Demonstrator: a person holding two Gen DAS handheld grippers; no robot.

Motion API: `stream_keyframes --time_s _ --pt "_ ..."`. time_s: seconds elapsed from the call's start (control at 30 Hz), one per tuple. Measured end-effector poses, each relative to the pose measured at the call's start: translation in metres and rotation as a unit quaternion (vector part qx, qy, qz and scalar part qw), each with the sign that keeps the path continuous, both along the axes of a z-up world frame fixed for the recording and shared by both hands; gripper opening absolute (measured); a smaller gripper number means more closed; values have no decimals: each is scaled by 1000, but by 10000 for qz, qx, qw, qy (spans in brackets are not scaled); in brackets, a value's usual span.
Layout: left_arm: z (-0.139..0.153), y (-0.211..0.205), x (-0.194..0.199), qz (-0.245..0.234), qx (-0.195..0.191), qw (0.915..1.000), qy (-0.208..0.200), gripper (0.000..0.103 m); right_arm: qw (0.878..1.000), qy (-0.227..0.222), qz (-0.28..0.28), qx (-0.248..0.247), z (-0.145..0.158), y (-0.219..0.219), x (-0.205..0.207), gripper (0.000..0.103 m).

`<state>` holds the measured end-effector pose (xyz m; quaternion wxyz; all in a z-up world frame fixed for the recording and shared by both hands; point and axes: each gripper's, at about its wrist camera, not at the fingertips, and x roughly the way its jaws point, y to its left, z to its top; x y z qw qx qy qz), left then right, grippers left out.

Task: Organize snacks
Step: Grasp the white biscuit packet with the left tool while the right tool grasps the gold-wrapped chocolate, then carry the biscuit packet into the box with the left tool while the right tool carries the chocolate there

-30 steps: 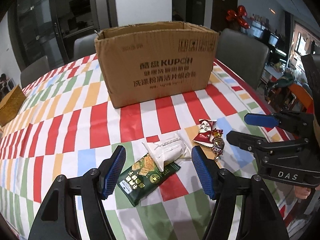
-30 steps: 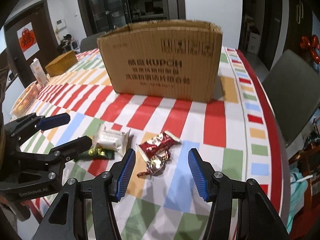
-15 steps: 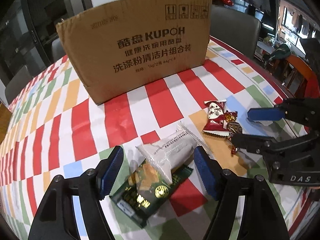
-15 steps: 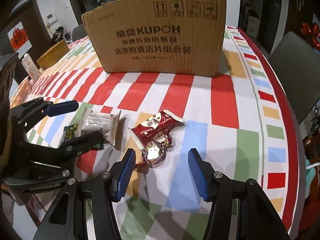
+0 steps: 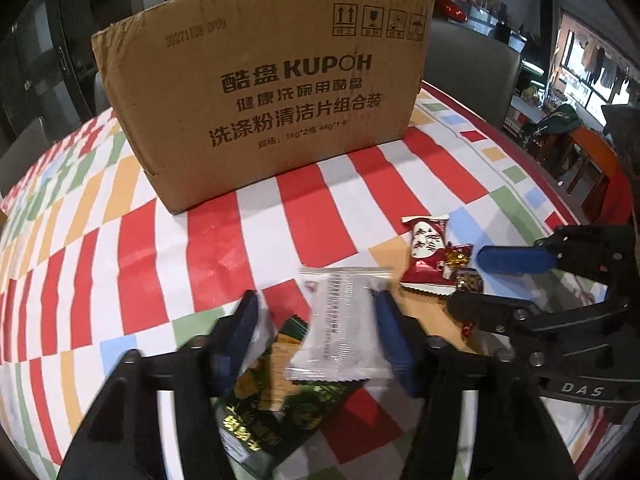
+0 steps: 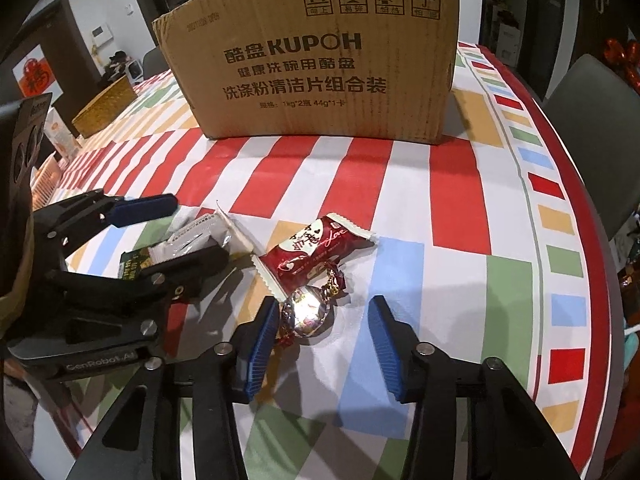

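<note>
A: The left gripper has its jaws on both sides of the white packet. They have just been closing; the right pad seems to touch the packet edge, the left pad is apart from it yet, so it is not a pinch.

B: And the green packet under it?

A: It lies partly under the white one, between the same jaws. I think the jaws should meet only the white wrapper, high on its body, so the green one stays on the table.

B: The right gripper?

A: Its jaws have just been closing too, and they stand apart around the foil candy. The left pad is just beside the candy, maybe touching; the right pad is clearly free. The red packet lies just behind, touching the candy's twisted end.

B: So close slowly, centred on the round part, not the twist.

A: Yes. Both grippers point steeply down at the table, side by side. The cardboard box stands behind, well apart from the snacks; probably they go there.
</note>
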<state>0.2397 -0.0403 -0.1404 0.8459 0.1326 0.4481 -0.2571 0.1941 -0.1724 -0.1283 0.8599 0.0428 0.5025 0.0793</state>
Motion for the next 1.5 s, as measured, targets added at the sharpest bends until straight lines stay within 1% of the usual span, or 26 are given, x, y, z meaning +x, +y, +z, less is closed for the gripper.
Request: stream_keyframes --time_s 0.07,0.13,0.2,0.23,0.4,0.47,0.73,0.83,1.1,1.5 --pt "-1 -2 -1 -9 -56 9999 99 37 10000 2 24 20 0 0 -1 40" --pt "-2 -4 -2 26 -45 9999 115 34 10000 2 32 29 0 0 -1 36" --pt "-2 -5 -4 111 -52 9999 119 33 10000 0 45 55 0 0 -1 27" --pt "-2 -6 -5 133 -79 9998 128 33 10000 -2 58 57 0 -1 -1 25" --pt "1 -7 -12 433 -171 9988 125 32 9998 13 42 170 1 -4 -4 25" --pt "5 -6 -16 521 -267 9982 128 32 9998 -8 51 191 3 -4 -7 25" --pt "20 -4 -26 766 -392 9963 30 32 9993 -260 107 260 20 -5 -13 25" --pt "29 -1 -31 844 -432 9955 -40 32 9988 -397 116 273 30 -6 -17 25" --pt "60 2 -36 1026 -650 9921 -323 32 9964 -783 144 305 58 -12 -18 25" --pt "122 6 -29 1187 -863 9843 -985 32 9886 -1457 160 340 111 -14 -8 25"
